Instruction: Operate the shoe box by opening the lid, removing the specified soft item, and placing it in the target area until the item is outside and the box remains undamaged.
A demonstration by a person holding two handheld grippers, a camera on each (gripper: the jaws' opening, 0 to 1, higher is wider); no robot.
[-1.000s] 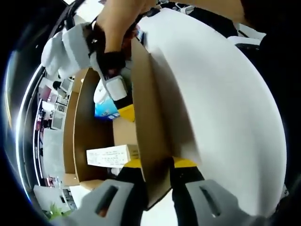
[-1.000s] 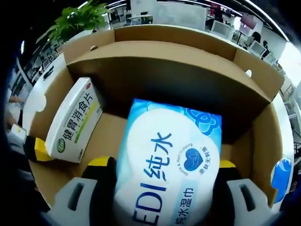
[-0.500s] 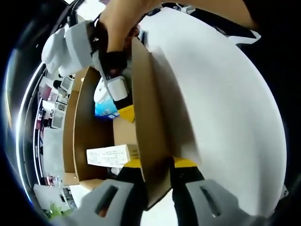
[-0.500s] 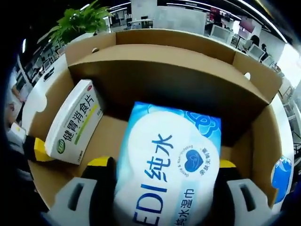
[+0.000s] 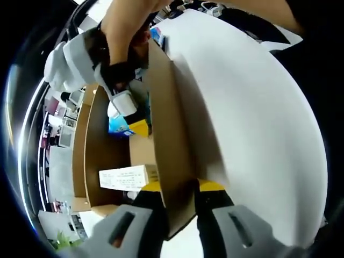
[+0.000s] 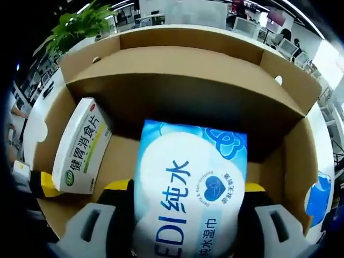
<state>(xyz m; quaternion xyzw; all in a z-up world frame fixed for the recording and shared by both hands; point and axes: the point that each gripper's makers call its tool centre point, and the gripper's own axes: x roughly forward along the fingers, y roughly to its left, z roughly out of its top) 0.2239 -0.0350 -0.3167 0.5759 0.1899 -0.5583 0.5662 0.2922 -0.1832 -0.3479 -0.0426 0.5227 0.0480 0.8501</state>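
The brown cardboard shoe box [image 6: 183, 80] stands open, its lid [image 6: 199, 37] raised at the far side. My right gripper [image 6: 185, 188] is shut on a blue and white wet wipe pack [image 6: 188, 188], which it holds inside the box just above the floor. In the left gripper view, a hand brings that right gripper [image 5: 129, 123] down from the top, with the wipe pack [image 5: 119, 124] in its jaws. My left gripper [image 5: 180, 188] is shut on the edge of the box's side wall [image 5: 166, 134], one yellow pad on each face.
A white medicine carton [image 6: 83, 145] lies on the box floor at the left, also visible as the carton [image 5: 126, 177] near my left jaws. A white table top [image 5: 258, 118] spreads beside the box. A potted plant [image 6: 75, 24] and office desks stand behind.
The right gripper has drawn back and up a little with the wipe pack, so the box looks slightly farther off. The left gripper keeps its hold on the wall.
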